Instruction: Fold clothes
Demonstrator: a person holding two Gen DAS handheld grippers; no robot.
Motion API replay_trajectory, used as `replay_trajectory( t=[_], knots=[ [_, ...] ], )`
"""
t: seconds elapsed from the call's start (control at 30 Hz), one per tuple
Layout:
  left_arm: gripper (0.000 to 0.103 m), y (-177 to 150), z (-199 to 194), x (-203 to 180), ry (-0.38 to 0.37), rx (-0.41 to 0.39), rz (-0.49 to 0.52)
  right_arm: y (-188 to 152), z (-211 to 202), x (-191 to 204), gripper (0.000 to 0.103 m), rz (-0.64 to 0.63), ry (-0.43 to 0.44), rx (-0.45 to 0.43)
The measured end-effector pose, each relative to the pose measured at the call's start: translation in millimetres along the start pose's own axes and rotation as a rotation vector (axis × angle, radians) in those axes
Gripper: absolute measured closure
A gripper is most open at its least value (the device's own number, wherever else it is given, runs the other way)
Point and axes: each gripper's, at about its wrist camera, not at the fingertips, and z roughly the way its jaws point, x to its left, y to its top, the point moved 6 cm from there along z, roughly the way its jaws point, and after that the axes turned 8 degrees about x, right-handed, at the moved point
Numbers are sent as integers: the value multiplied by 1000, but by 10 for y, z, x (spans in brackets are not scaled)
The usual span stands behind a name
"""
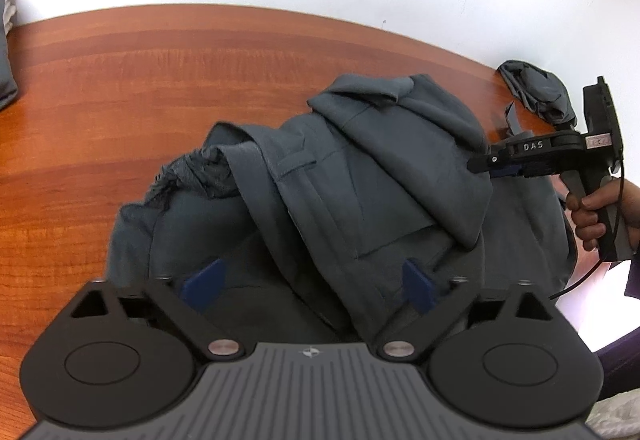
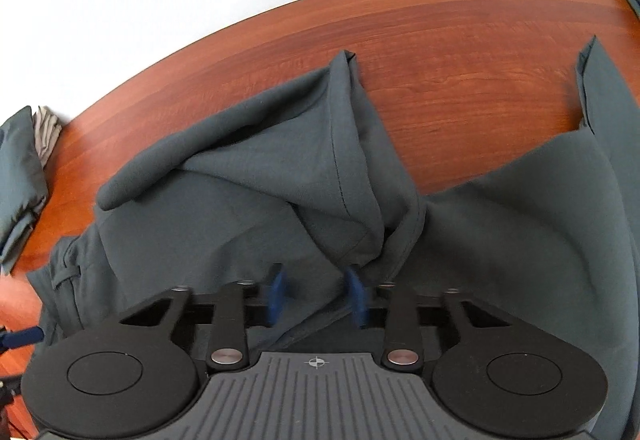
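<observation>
Trousers [image 1: 360, 176] of dark grey cloth lie heaped on the wooden tabletop [image 1: 160, 80], bunched rather than flat. In the left wrist view the band with its belt loop runs up the middle of the heap, and a loose flap is thrown over the top towards the far edge. The left claw [image 1: 308, 286] hangs over the near part of the heap with its blue pads spread wide, cloth showing between them but neither pad pressing on it. The right claw [image 2: 316, 294] sits low on the opposite side of the heap. In its own view the pads stand fairly close together with a gathered ridge of cloth running down between them; whether they pinch that ridge I cannot tell. A person's hand [image 1: 596, 216] carries it.

The heap's length seems to run across from one claw to the other, so any flattening pull would go along that line. The right claw looks closer to a hold, while the left one stands free above the band end. More folded grey cloth [image 2: 20, 176] lies well apart at the tabletop's edge.
</observation>
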Motion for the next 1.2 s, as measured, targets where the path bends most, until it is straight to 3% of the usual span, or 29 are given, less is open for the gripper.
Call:
replay_trajectory(
  t=[0.13,0.37,0.7,0.83,1.03,1.2],
  knots=[
    [1,-18,61,-31,-9,31,12,-26,-75,20,78,23,38,-17],
    [0,-68,186,-89,-44,96,34,-90,-63,27,68,54,58,-17],
    [0,-201,387,-32,12,234,10,-114,36,25,64,77,64,-21],
    [0,-223,420,-20,17,244,11,-96,-1,82,64,76,94,-34],
    [0,-281,487,-149,94,263,127,-120,-34,224,63,32,130,-50],
    [0,-365,529,-239,155,269,219,-133,91,185,64,31,54,-32]
  ],
)
